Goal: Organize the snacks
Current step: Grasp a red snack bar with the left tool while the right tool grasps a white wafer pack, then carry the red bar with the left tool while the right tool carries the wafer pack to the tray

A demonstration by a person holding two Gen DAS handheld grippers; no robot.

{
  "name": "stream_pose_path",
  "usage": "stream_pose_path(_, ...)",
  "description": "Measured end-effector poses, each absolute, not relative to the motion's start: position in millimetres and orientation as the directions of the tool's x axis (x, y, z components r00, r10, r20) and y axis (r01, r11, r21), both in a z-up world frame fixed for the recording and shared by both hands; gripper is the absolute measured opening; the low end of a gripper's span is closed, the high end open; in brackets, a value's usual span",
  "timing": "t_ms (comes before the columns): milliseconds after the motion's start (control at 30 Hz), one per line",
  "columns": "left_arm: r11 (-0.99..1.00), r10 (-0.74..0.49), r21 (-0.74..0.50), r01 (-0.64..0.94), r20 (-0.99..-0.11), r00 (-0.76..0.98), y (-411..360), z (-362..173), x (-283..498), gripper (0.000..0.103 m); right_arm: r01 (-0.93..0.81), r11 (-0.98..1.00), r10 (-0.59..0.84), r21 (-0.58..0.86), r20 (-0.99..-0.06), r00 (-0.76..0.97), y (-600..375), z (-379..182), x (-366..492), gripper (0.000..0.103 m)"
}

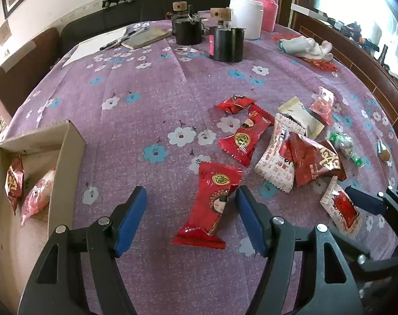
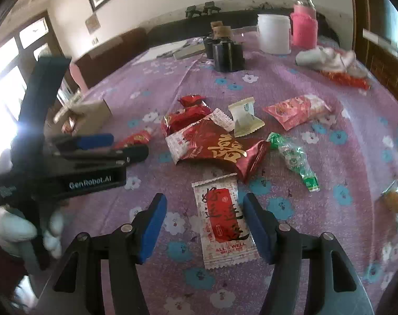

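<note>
My left gripper (image 1: 191, 218) is open, its blue pads on either side of a red snack packet with a cartoon face (image 1: 212, 202) lying on the purple flowered cloth. A cardboard box (image 1: 67, 152) at the left holds two packets (image 1: 28, 189). My right gripper (image 2: 204, 225) is open, its pads flanking a white packet with a red label (image 2: 222, 223). A pile of red and white packets (image 2: 214, 144) lies beyond it, also in the left wrist view (image 1: 285, 141). The left gripper (image 2: 112, 147) shows at the left of the right wrist view.
A green candy wrapper (image 2: 296, 160) and a pink packet (image 2: 298, 110) lie right of the pile. Black holders (image 1: 225, 42), a white jar (image 1: 247, 17), a pink bottle (image 1: 268, 10), papers (image 1: 143, 38) and a white rag (image 1: 306, 46) stand at the far side.
</note>
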State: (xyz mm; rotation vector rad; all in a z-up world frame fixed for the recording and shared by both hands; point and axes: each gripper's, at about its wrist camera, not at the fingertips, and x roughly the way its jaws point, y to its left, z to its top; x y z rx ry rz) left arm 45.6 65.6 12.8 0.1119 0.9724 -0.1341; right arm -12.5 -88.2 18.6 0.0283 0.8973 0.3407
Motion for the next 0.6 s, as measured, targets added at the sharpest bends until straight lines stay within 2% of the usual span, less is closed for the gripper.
stream_pose_path(233, 0.984, -0.083, 0.021, 0.175, -0.818, 0.569, 66, 11, 46, 0.070, -0.279, 0.956, 0.242, 0.087, -0.772, 0.588, -79, 17, -14, 0.064)
stream_pose_path(300, 0.983, -0.093, 0.016, 0.183, -0.812, 0.576, 65, 12, 45, 0.058, -0.274, 0.959, 0.223, 0.066, -0.774, 0.593, -77, 17, -14, 0.060)
stream_pose_path(367, 0.978, -0.101, 0.029, 0.206, -0.802, 0.589, 60, 13, 41, 0.021, -0.271, 0.962, 0.206, 0.045, -0.773, 0.600, -76, 17, -16, 0.049)
stream_pose_path(467, 0.974, -0.096, 0.047, 0.221, -0.800, 0.592, 53, 14, 38, 0.016, -0.270, 0.963, 0.187, 0.020, -0.771, 0.609, -73, 16, -16, 0.034)
stream_pose_path(600, 0.976, -0.132, -0.004, 0.216, -0.803, 0.581, 57, 16, 35, 0.016, -0.272, 0.962, 0.200, 0.034, -0.767, 0.610, -75, 17, -17, 0.033)
